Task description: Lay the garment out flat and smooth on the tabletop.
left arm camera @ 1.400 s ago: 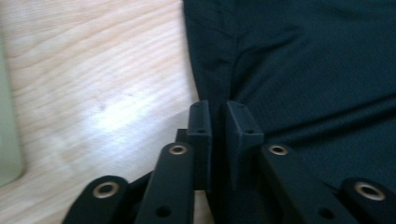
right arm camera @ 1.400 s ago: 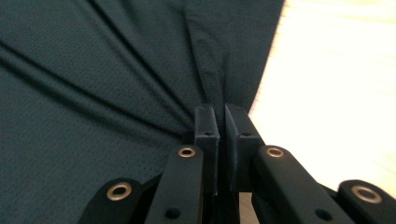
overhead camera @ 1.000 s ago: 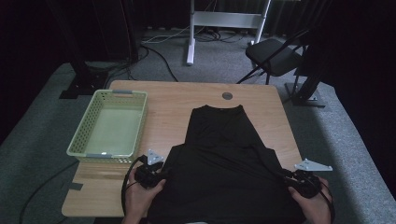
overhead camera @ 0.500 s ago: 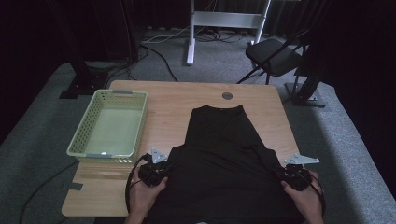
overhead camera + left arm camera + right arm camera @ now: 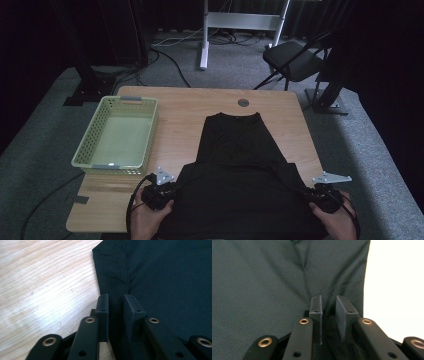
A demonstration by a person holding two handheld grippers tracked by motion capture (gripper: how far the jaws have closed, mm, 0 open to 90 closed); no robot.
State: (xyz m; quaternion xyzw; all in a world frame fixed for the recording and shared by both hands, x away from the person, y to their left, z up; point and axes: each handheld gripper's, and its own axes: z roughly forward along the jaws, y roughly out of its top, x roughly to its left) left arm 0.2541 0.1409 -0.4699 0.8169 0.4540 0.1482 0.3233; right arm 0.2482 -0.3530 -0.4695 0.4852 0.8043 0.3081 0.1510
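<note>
Black jaws, left gripper (image 5: 115,303): narrowed onto a pinch of black cloth; the jaws have just been closing, and a ridge of fabric stands between the pads, at the garment's left edge beside bare wood.
Black jaws, right gripper (image 5: 329,304): likewise drawn in on a fold of the same cloth, just been closing, with creases running up from the pads; the garment's right edge lies just beyond them.
Left gripper from above (image 5: 159,192): at the garment's near left corner, held in a hand, its grey three-cornered plate pointing away from the person, its cable looping on the table beside the garment.
Right gripper from above (image 5: 327,196): at the garment's near right corner, held in the other hand, past the table's right edge, grey plate on top.
Black T-shirt (image 5: 239,175): spread flat, right of centre on the table, collar end far from the person; the near part is wider and lies as a doubled layer over the narrower far part, with a fold line across the middle.
Wooden table (image 5: 180,115): light grain, bare to the left of the shirt and beyond its collar.
Pale green basket (image 5: 84,147): perforated plastic, well apart from the shirt, to its left.
Round grey grommet (image 5: 243,102): in the tabletop just beyond the shirt's collar.
Folding chair (image 5: 295,61): on the grey carpet, far beyond the shirt, to its right.
</note>
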